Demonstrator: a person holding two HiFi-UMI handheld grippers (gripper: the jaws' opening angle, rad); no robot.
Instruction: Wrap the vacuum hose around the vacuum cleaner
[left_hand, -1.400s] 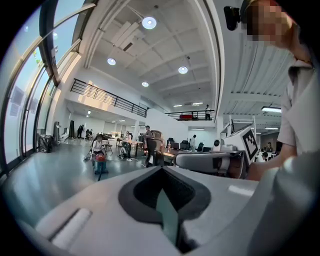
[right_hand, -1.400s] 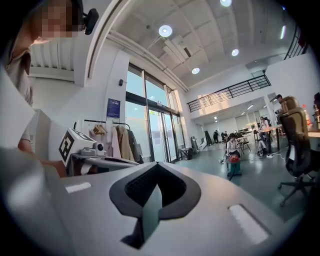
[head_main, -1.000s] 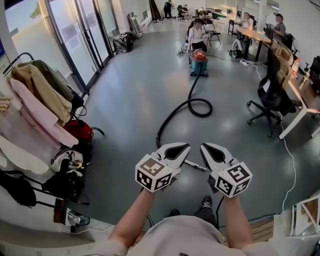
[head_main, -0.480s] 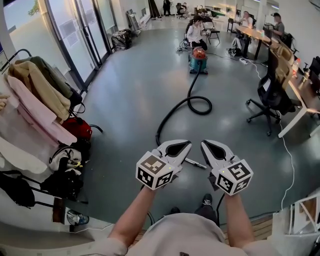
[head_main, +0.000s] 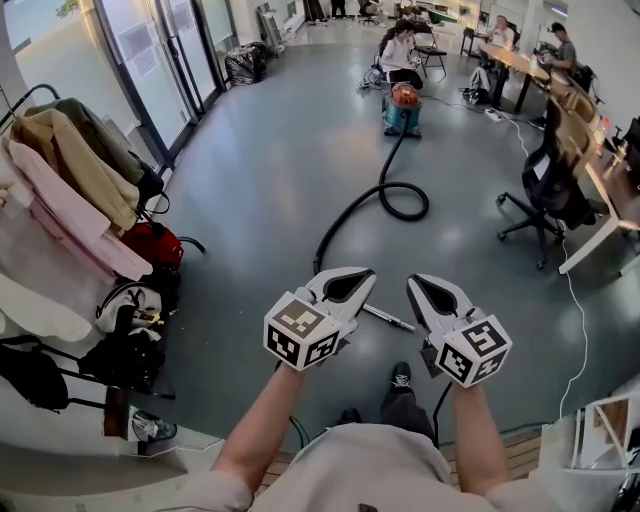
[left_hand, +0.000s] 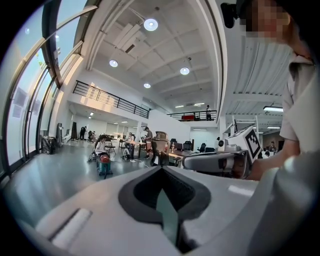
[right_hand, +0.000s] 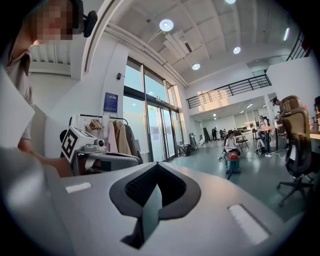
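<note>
Grey polished floor (head_main: 260, 180) fills a big open hall below you. At your far left a clothes rack (head_main: 70, 185) holds pale coats, with a red bag (head_main: 155, 250) and darker bags heaped under it. Glass doors (head_main: 150, 55) run along the wall behind the rack.

Your left gripper (head_main: 358, 277) is held out in front of you, above the floor. Its own view shows its jaws pressed together with nothing between them.

Just ahead of the two grippers, the vacuum hose (head_main: 345, 222) lies on the floor. Its metal wand end (head_main: 385, 318) sits between and just under the gripper tips in the head view. From there the black hose curves away from you, makes one loose loop about halfway along, and runs on to the vacuum cleaner (head_main: 403, 108). That teal and red canister stands well apart from you, far across the hall. A person (head_main: 398, 55) crouches just behind it.

Your right gripper (head_main: 416, 286) is level with the left and near it. Its jaws are closed too, and empty.

Further right stands a black office chair (head_main: 545, 195) beside a long desk (head_main: 610, 200), and more people sit at tables along the far right wall.
</note>
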